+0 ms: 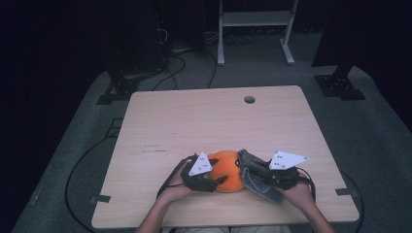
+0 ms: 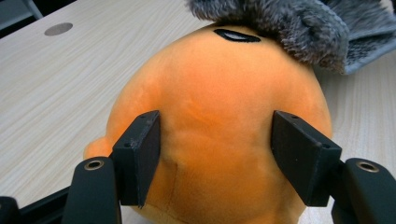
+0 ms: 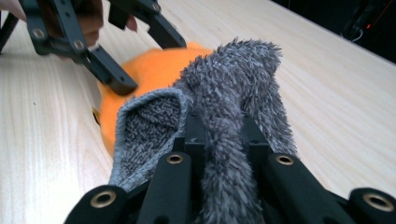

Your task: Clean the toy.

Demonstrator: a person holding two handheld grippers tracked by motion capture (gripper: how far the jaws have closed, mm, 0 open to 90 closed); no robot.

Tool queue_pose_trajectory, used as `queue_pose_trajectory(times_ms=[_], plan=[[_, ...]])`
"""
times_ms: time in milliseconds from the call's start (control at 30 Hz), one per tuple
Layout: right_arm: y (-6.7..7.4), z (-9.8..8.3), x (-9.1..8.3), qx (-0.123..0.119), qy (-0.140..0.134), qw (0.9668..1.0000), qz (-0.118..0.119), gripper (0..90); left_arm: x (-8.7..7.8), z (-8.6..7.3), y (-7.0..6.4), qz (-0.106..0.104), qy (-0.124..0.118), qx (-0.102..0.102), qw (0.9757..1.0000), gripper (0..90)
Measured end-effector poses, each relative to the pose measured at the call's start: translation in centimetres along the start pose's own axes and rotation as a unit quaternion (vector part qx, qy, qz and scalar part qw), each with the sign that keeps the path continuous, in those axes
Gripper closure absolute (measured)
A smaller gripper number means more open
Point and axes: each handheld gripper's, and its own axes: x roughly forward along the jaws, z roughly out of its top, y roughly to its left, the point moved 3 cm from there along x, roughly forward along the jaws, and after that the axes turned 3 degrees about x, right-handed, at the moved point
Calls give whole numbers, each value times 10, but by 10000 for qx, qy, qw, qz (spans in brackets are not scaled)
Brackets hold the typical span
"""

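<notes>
Orange plush toy on near table edge, pinched at left flank by left gripper, pads pressing sides. Grey fuzzy cloth clamped in shut right gripper, draped from right over toy's top; right nearer for covering.

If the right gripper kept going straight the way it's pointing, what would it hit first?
Probably the orange plush toy. The right gripper is already shut on a grey fuzzy cloth, whose far end lies against the toy. Beyond the toy sits the left gripper, its fingers pressing the toy's sides.
</notes>
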Motion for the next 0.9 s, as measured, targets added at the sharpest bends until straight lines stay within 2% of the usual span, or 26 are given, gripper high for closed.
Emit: queue_pose_trajectory(times_ms=[100, 167, 233, 300, 333, 400, 467, 567, 633, 733, 800, 900], plan=[[-13, -12, -1, 217, 257, 9992, -221, 768, 1, 1, -1, 22, 14, -21, 10000, 339], [-16, -13, -3, 296, 256, 9989, -270, 768, 1, 0, -1, 19, 37, 2, 10000, 339], [-12, -5, -5, 271, 47, 9994, -205, 768, 1, 0, -1, 8, 34, -11, 10000, 340], [-6, 5, -5, 196, -180, 9996, -41, 767, 1, 0, -1, -7, 45, 1, 10000, 340], [-3, 8, -3, 154, -207, 9997, 13, 767, 1, 0, -1, -8, 51, -1, 10000, 340], [-1, 7, 2, 93, -102, 9999, 72, 767, 0, 0, 0, -33, 41, -22, 10000, 340], [-5, 0, 5, 217, -56, 9997, 74, 766, 1, 0, 0, -36, 12, -41, 10000, 340], [-16, -9, 2, 359, 226, 9990, -131, 766, 1, 1, -2, -23, 35, -2, 10000, 340], [-18, -6, -3, 422, 91, 9989, -171, 766, 1, 2, -3, -32, 48, 48, 10000, 340], [-14, 10, -2, 463, -278, 9985, -8, 766, 2, 3, -6, -73, 64, 107, 9999, 344], [-10, 14, 6, 491, -226, 9985, 112, 766, 1, 4, -6, -102, 63, 121, 9999, 343], [-3, 10, 14, 317, -6, 9994, 131, 767, -5, 9, -5, -365, -78, -7, 9993, 283]])
